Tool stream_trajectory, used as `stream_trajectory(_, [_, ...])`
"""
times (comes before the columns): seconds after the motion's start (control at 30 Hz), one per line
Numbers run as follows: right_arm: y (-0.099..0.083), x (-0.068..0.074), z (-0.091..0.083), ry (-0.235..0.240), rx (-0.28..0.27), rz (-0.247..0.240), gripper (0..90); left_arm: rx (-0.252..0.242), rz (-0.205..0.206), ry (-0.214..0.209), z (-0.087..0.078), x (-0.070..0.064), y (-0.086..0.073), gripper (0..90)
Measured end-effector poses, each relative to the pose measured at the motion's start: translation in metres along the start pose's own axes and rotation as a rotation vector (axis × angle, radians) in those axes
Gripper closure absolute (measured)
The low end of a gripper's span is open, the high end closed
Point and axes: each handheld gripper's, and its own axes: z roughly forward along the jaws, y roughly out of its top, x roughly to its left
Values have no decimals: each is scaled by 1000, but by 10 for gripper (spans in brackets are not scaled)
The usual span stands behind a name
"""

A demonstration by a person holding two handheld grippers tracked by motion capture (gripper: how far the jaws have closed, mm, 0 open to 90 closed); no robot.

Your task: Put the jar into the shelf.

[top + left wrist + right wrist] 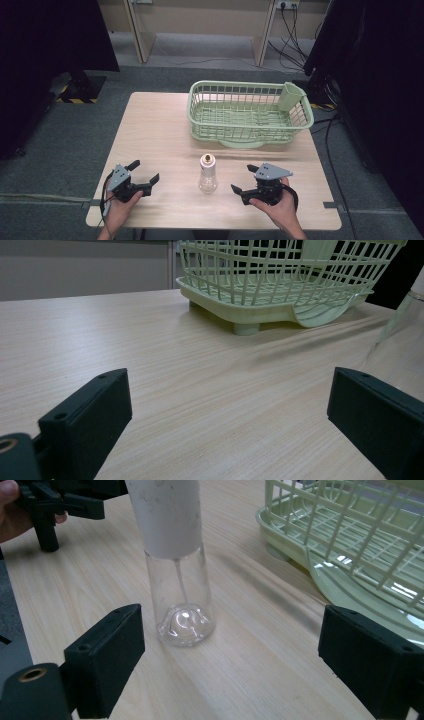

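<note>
The clear spray bottle (pixel 208 173) stands upright at lower centre of the bench (pixel 150 130), between your wide-open, empty claws. Bring the right claw (pixel 245 181) squarely around its body, below the white cap.

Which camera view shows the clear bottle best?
The high view shows the whole bottle, upright on the table between both hands, in front of the green basket. The right gripper view shows its glass base and white collar close, top cut off. The left gripper view catches a glass edge at the right border.
</note>
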Motion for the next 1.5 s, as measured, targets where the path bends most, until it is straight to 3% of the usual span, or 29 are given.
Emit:
stream_trajectory(0.87, [39, 12, 35, 98, -20, -48, 195, 2, -2, 0, 0, 0, 0, 37])
stream_trajectory(1.5, [60, 19, 62, 154, -22, -80, 319, 3, 0, -4, 0, 0, 0, 37])
